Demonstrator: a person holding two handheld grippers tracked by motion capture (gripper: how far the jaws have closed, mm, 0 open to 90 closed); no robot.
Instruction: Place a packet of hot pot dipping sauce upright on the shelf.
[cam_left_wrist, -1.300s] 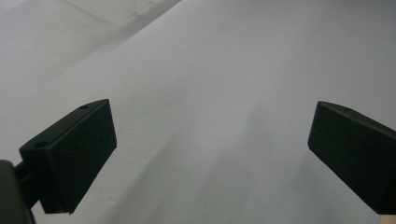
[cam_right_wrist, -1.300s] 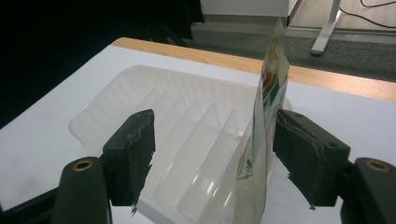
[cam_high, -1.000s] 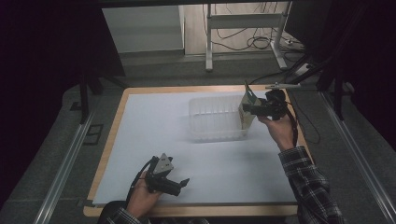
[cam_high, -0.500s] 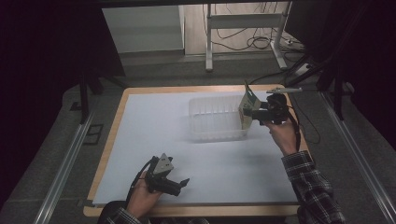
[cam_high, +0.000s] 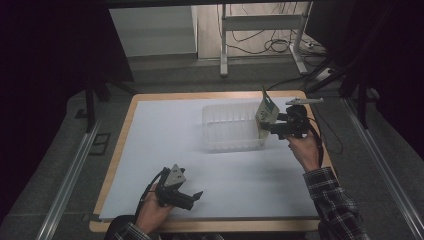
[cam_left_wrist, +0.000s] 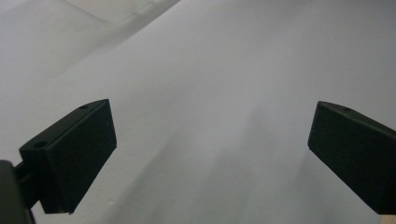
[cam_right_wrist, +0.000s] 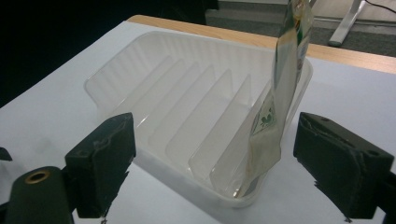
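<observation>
The packet (cam_right_wrist: 280, 88) standing in the clear plastic tray (cam_right_wrist: 154, 79) runs off the top edge of the right gripper view, so its upper end is cut off there; its print is too small to read, only a green-and-white label shows. Its foot sits in the end slot of the ribbed tray, seen blurred through the milky wall. In the high view the same packet (cam_high: 267, 111) stands nearly upright, leaning a little, at the tray's (cam_high: 225, 145) right end.

The right gripper (cam_high: 267, 129) sits just beside that end of the tray, its jaws spread wide and having just been opening; the packet stands between them, nearer the right-hand jaw, with a gap on each side and no pad pressing it.

The left gripper (cam_high: 196, 196) rests low on the white sheet (cam_high: 170, 130) near the front edge of the table (cam_high: 125, 120), well apart from the tray. Its jaws stand spread over bare sheet
</observation>
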